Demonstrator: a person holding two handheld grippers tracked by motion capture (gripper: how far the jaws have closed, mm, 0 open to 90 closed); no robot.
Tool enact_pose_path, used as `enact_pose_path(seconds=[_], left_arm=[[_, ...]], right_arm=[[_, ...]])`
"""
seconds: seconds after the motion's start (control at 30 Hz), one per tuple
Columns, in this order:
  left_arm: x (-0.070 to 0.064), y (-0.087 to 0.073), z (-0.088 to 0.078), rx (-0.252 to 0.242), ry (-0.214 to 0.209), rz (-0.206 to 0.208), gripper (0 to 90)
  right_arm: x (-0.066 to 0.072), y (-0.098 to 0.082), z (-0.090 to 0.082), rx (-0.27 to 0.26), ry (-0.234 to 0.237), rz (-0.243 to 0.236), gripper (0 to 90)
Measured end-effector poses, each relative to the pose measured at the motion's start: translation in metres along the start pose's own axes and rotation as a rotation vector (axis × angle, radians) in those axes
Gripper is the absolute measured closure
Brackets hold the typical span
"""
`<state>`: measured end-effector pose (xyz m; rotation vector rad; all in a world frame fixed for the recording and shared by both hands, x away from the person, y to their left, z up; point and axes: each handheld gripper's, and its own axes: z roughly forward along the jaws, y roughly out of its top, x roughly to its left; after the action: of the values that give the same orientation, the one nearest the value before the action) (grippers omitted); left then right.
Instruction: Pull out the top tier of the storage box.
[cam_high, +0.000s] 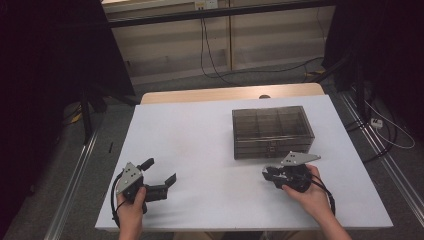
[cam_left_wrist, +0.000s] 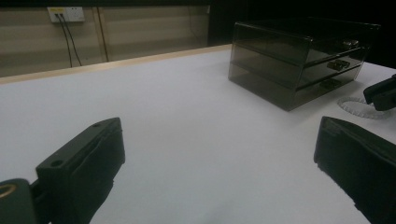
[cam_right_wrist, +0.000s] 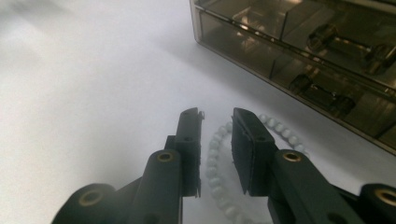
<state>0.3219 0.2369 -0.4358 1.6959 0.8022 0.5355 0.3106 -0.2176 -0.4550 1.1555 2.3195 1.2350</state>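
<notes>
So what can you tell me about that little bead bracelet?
The bead bracelet is a loop of small, round, pale whitish beads that look glossy. It lies flat on the white table, just in front of the smoky see-through drawer box, apart from it. The right gripper is right over it, one side of the loop running between its two black jaws, which stand narrowly apart. Part of the loop is hidden behind them.

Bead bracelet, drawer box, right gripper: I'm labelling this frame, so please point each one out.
bead bracelet (cam_right_wrist: 215, 156), right gripper view, on the beads between the jaws.
drawer box (cam_high: 272, 131), high view, on its clear top.
right gripper (cam_right_wrist: 217, 122), right gripper view, midway between its fingertips.
</notes>
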Motion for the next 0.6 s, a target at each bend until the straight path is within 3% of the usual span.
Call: enact_pose_path(seconds=[0.2,0.33,0.5,0.6], left_arm=[[-0.001,0.0,0.001,0.005,-0.004,0.002,2.2],[0.0,0.0,0.0,0.003,0.002,0.001,2.2],[0.0,0.0,0.0,0.001,0.002,0.0,2.2],[-0.001,0.0,0.0,0.005,-0.001,0.006,2.2]], right_arm=[[0.0,-0.001,0.003,0.026,0.006,-0.003,77.5],[0.002,-0.002,0.01,0.074,0.006,-0.04,79.6],[0.004,-0.002,0.011,0.083,-0.018,-0.066,85.0],[0.003,-0.003,0.011,0.08,-0.012,-0.049,86.2]])
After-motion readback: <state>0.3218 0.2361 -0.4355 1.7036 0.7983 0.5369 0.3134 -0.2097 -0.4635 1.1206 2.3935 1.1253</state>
